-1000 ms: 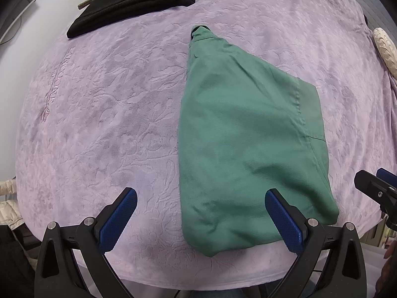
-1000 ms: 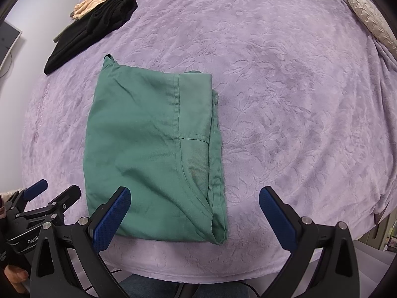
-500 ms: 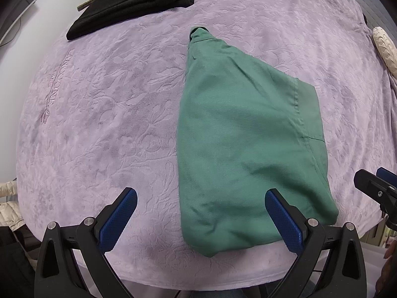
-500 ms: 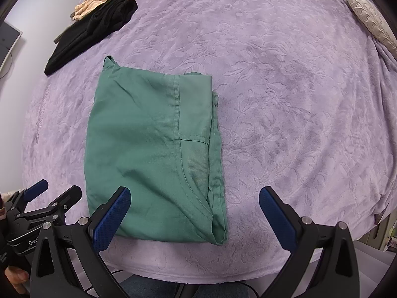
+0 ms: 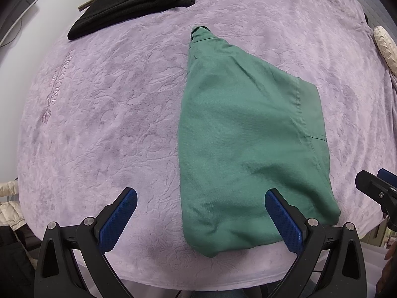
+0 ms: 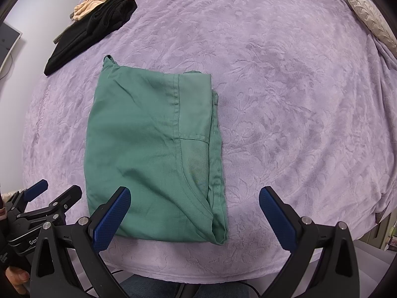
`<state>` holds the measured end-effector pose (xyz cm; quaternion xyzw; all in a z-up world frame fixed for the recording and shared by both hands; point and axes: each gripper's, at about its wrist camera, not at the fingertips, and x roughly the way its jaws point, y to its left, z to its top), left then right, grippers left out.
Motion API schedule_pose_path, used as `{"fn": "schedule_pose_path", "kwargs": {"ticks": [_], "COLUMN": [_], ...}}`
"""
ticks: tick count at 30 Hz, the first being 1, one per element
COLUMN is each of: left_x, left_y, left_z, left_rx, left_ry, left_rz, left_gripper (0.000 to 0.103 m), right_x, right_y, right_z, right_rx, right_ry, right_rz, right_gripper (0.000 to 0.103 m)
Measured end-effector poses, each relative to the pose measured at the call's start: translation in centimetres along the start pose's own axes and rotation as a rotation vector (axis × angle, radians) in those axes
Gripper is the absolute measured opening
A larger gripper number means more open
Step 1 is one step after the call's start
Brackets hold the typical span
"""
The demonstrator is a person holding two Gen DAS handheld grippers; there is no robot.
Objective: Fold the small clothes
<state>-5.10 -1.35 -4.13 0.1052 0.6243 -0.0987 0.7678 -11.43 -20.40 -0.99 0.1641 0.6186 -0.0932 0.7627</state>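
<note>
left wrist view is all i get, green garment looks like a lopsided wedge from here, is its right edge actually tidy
Observer: On the right wrist view the green garment has several layer edges stacked and slightly stepped along its right side, so it isn't one clean line.
Operator: any stitching there i cant make out
Observer: Yes, a curved seam sweeps down to the near right corner, meeting a short straight one.
Operator: is my own gripper clear of the cloth
Observer: The left gripper shows from the side there, open, beside the garment's near left corner, not touching it.
Operator: and the right one
Observer: The right gripper is open and holds nothing.
</note>
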Motion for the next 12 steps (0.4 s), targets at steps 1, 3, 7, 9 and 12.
{"fn": "schedule_pose_path", "kwargs": {"ticks": [1, 3, 7, 9, 12], "left_x": [0.02, 0.04, -0.05, -0.15, -0.25], "left_y": [-0.01, 0.04, 0.19, 0.09, -0.13], "left_z": [0.05, 0.05, 0.04, 0.02, 0.02], "left_rx": [0.000, -0.004, -0.011, -0.005, 0.002], "left_ry": [0.000, 0.000, -0.009, -0.014, -0.013], "left_rz": [0.003, 0.003, -0.007, -0.007, -0.010], "left_gripper": [0.103, 0.103, 0.103, 0.103, 0.103], "right_x": [0.01, 0.05, 0.13, 0.21, 0.27], "right_y": [0.01, 0.02, 0.05, 0.06, 0.02], "right_z": [-0.01, -0.06, -0.21, -0.34, -0.39], "right_rx": [0.000, 0.001, 0.004, 0.007, 0.009], "right_ry": [0.001, 0.001, 0.002, 0.003, 0.004], "right_rz": [0.001, 0.003, 0.003, 0.002, 0.004], "right_gripper": [0.103, 0.103, 0.103, 0.103, 0.103]}}
